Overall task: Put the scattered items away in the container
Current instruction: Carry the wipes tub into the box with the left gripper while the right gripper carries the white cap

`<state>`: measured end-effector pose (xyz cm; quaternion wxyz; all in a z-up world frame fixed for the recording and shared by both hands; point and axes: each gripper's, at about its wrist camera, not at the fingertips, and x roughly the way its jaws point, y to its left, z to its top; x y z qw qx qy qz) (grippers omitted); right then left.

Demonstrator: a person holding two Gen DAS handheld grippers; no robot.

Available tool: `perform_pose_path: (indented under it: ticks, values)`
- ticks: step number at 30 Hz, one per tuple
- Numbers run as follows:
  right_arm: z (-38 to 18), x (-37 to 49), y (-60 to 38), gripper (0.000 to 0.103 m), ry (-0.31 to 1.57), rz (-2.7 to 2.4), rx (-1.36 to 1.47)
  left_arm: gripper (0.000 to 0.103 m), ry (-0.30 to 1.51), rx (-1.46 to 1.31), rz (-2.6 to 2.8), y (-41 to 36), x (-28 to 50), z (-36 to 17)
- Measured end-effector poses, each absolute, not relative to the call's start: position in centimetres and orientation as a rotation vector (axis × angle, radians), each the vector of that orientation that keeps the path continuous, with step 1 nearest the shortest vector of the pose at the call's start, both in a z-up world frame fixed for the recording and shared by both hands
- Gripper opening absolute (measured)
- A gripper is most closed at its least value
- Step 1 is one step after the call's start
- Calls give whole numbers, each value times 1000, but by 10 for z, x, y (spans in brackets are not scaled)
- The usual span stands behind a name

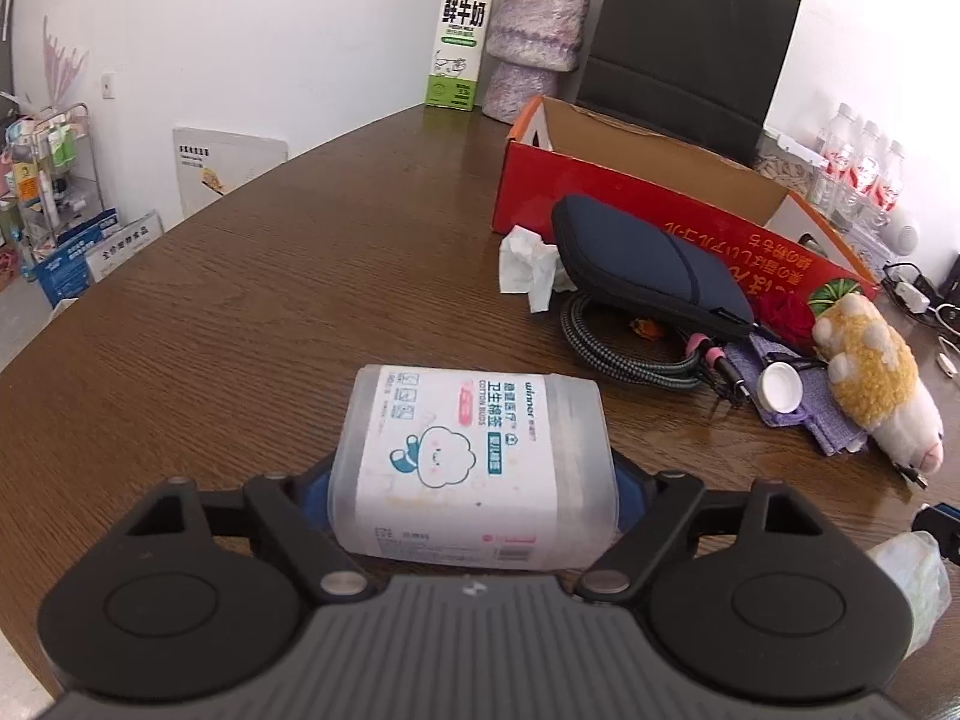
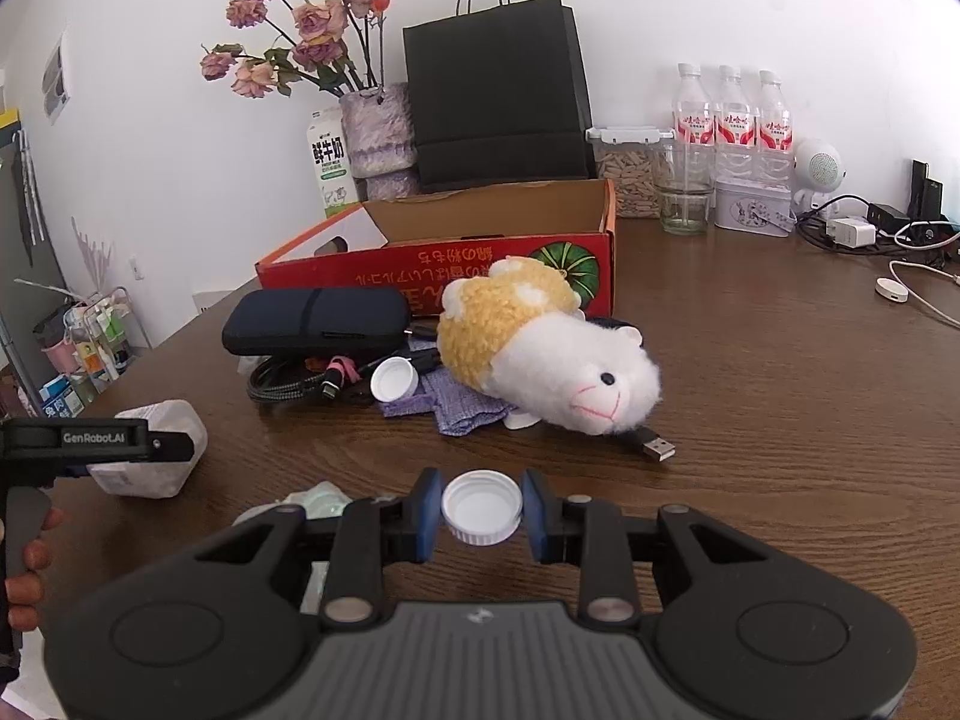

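Left hand-held gripper (image 1: 474,483): in the left wrist view its blue pads flank a cotton bud box (image 1: 474,468) lying on its side on the worktop (image 1: 240,330); whether they press it I cannot tell.
Container: red cardboard box (image 1: 606,198) stands open at the back right (print upside down).
Scattered items: navy pouch (image 1: 648,267), braided cable (image 1: 612,342), crumpled tissue (image 1: 528,267) and plush toy (image 1: 870,384) lie just in front of the box.
Right hand-held gripper (image 2: 482,509): in the right wrist view it is clenched on a white bottle cap (image 2: 482,507), open side up.
Second cap (image 2: 393,379): rests on a purple cloth (image 2: 456,411) beside the plush toy.
Background: milk carton (image 2: 329,165), flower vase (image 2: 375,132), black paper bag (image 2: 498,102) and water bottles (image 2: 735,114) against the wall.
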<state>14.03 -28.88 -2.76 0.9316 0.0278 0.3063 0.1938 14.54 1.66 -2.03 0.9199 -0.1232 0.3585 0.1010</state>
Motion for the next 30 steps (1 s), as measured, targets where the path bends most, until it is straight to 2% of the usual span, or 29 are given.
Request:
perform_pose_path:
  ticks: [10,20,30]
  values:
    - [-18,149,-288,27,611,367,77,83,674,-276,119,22,155,-5]
    - [8,173,-278,27,534,346,27,83,538,-263,-15,13,183,39]
    - [53,253,-251,28,403,372,-69,83,369,-223,-102,-7,255,93]
